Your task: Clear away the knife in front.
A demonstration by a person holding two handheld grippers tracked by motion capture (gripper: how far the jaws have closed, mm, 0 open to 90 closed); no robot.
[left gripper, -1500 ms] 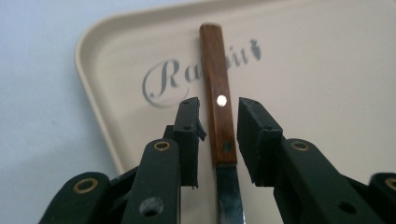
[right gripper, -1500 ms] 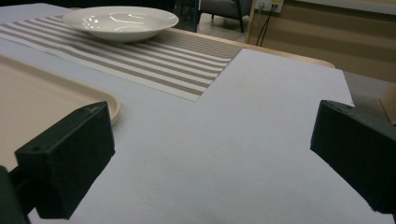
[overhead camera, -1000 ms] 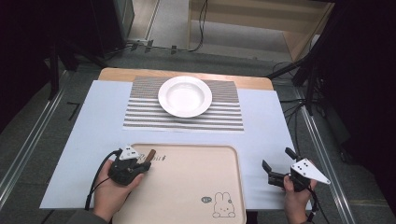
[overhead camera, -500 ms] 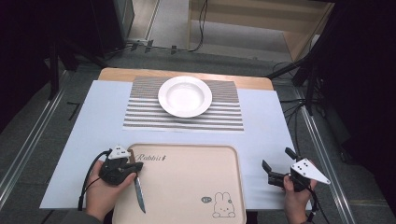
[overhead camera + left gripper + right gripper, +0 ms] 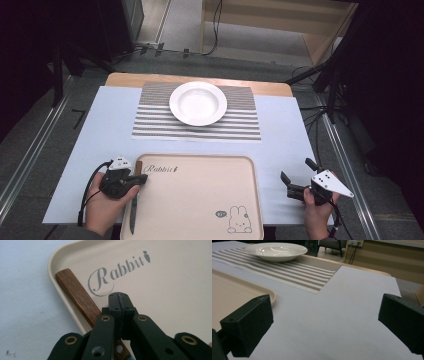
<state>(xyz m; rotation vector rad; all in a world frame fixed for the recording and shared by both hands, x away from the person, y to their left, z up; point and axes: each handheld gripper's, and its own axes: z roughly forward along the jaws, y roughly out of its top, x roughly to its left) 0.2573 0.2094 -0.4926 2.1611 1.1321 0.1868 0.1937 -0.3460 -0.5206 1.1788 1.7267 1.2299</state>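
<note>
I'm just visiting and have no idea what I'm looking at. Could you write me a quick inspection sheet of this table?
Surface: table under a pale sheet, with a striped mat at the far side.
Job's things: white bowl on the mat; beige tray with a rabbit print at the near edge; knife with a wooden handle along the tray's left rim.
Clutter: nothing seen.
Grippers: left gripper, jaws together, over the knife handle; whether it pinches it, cannot tell. Right gripper open, empty, right of the tray.
Cables: black cable trails from the left gripper; more on the floor beyond.
Surroundings: dark room, wooden furniture behind.
</note>
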